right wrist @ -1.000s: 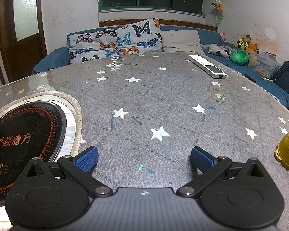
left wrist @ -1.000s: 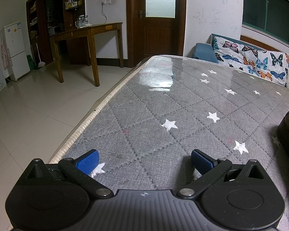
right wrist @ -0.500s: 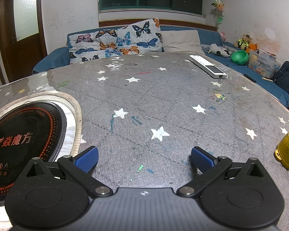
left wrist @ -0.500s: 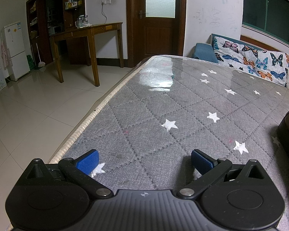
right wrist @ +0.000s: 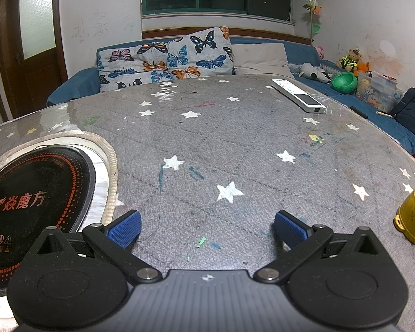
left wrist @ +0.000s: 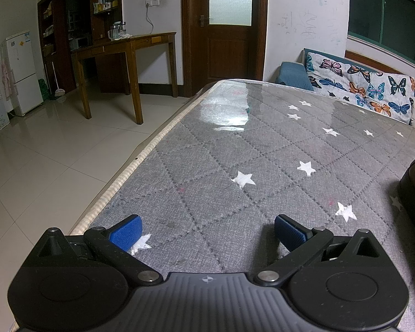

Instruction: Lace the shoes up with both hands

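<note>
Table (right wrist: 235, 144): grey quilted cover, white stars, under clear film. Round black induction plate (right wrist: 33, 204) set in near left. White remote (right wrist: 297, 95) at far right edge. Yellow object (right wrist: 413, 220) at near right edge.

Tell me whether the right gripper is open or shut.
Open. The right gripper's blue pads stand wide apart over the grey table cover, with nothing between them.
</note>
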`<state>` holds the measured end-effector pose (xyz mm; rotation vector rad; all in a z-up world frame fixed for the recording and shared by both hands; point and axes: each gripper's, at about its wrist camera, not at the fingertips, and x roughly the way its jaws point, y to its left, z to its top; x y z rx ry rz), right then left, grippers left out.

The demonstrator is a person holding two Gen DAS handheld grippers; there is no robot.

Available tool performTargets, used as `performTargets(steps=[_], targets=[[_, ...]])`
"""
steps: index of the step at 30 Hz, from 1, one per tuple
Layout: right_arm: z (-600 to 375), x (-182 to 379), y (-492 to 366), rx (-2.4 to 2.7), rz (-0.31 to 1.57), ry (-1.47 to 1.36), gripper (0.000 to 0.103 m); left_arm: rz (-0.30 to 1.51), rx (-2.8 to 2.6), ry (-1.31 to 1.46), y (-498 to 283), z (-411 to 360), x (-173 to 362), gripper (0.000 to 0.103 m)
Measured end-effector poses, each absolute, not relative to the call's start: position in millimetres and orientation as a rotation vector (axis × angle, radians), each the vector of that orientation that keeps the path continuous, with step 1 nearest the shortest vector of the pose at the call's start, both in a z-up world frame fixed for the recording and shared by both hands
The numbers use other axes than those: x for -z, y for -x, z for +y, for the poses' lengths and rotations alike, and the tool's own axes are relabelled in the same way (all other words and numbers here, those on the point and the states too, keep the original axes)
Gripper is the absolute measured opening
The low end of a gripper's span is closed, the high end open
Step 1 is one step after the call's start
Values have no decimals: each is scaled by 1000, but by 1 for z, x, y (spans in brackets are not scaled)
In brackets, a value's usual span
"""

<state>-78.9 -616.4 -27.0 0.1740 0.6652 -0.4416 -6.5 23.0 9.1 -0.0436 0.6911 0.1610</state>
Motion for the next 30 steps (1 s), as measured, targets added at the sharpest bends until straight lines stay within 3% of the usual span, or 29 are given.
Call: performTargets(steps=[30], targets=[[-616,27,79,442,666,-174,103,691,-161,44,7,23,-9,103]])
